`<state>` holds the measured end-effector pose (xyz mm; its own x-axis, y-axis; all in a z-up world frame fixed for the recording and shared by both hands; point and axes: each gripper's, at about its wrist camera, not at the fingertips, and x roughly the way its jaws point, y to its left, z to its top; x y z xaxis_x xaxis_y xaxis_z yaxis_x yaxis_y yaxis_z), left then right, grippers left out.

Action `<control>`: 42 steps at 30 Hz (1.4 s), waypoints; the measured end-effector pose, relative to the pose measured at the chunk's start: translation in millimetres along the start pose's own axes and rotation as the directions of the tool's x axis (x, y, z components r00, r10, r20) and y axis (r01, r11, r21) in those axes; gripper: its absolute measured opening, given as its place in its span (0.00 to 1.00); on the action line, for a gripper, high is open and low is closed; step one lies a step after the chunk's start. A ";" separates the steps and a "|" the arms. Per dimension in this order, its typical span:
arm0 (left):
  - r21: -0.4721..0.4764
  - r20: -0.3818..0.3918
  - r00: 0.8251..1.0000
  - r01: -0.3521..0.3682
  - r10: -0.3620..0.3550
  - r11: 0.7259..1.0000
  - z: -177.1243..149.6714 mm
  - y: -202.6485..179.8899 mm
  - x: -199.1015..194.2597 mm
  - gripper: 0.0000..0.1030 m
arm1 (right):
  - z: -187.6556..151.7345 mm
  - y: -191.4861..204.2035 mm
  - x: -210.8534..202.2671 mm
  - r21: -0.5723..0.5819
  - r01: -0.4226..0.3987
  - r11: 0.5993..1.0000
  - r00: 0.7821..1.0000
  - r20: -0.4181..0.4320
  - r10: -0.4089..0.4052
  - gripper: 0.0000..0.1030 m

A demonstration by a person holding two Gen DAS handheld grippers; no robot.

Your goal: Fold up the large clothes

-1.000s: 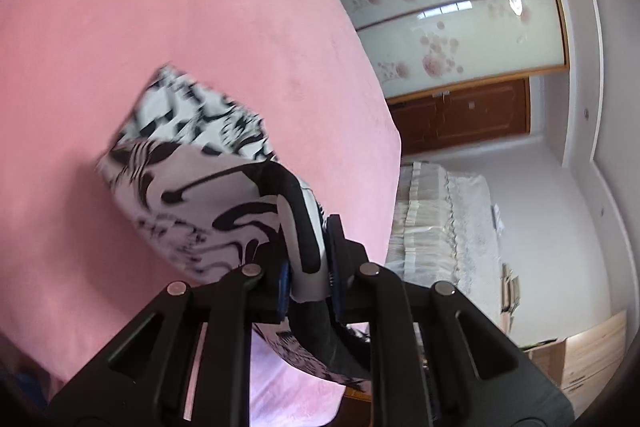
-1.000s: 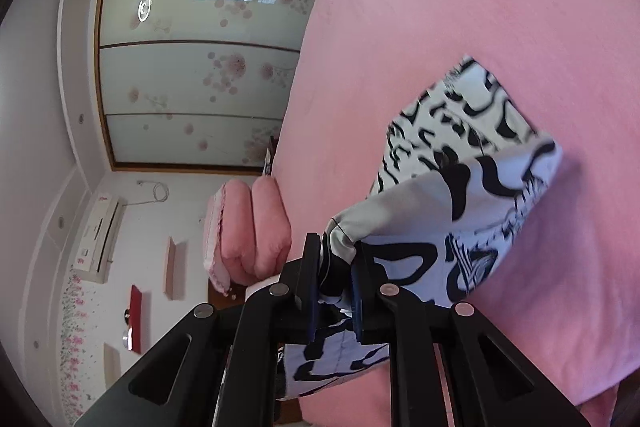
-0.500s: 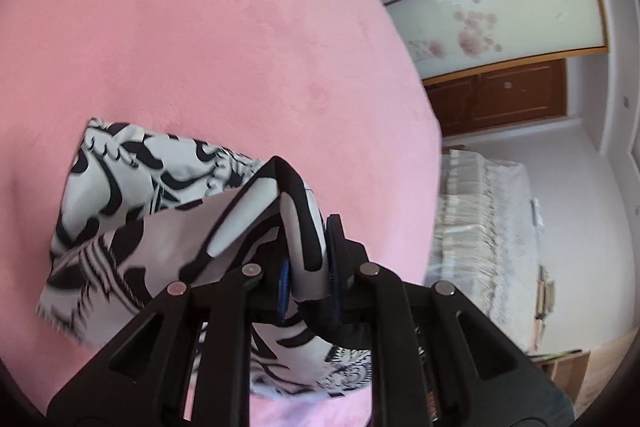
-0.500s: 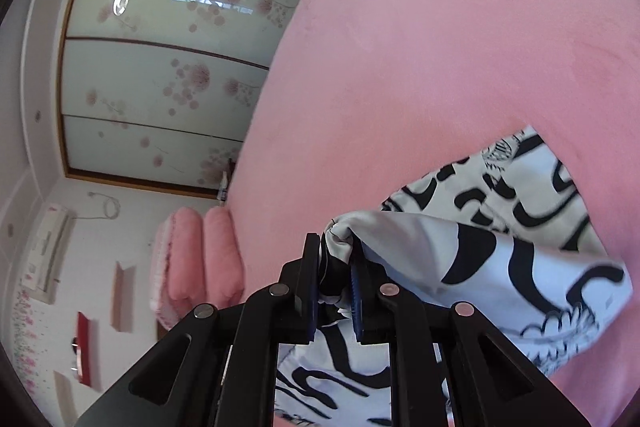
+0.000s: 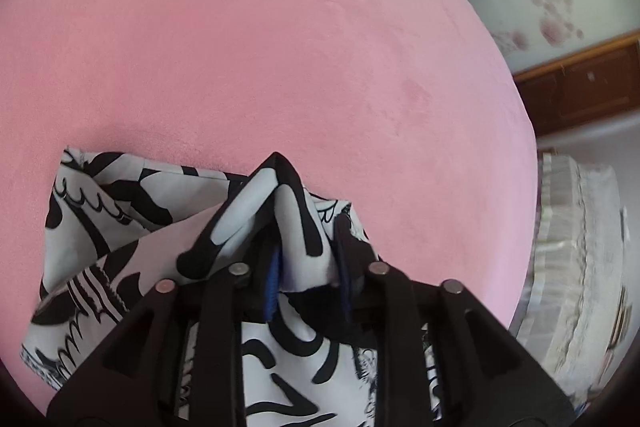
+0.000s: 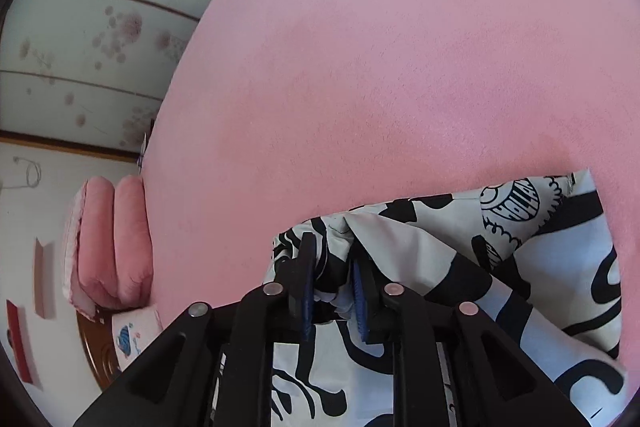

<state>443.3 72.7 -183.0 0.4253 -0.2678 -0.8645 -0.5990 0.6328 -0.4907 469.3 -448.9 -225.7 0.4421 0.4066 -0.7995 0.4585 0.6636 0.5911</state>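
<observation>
Black-and-white patterned garment (image 5: 120, 227), lay folded over and rumpled, one bunched edge poking up between each pair of jaws, the rest spread beneath.

Bright, even daylight on pink bedspread (image 5: 280, 47); soft shadow just beyond patterned cloth (image 6: 520, 247). Glare spot and window reflection on glossy floral wardrobe doors (image 6: 100, 27), beside bedspread in both views. Heavy fisheye bending, dark vignette at corners. Motion blur on white bedding (image 5: 580, 247) past bedspread's edge; gripper frames dark, little detail.
</observation>
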 end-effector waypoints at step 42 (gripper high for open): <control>0.480 -0.210 0.973 0.017 0.096 0.877 -218.3 -75.8 98.2 0.15 | -207.1 80.4 98.0 -0.714 -0.030 0.700 0.979 -0.161 -0.122 0.01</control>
<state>382.4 -160.1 -254.4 0.2138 -0.3522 -0.9112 -0.1929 0.8992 -0.3928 389.9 -225.7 -278.6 0.2528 0.4185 -0.8723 -0.2429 0.9002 0.3615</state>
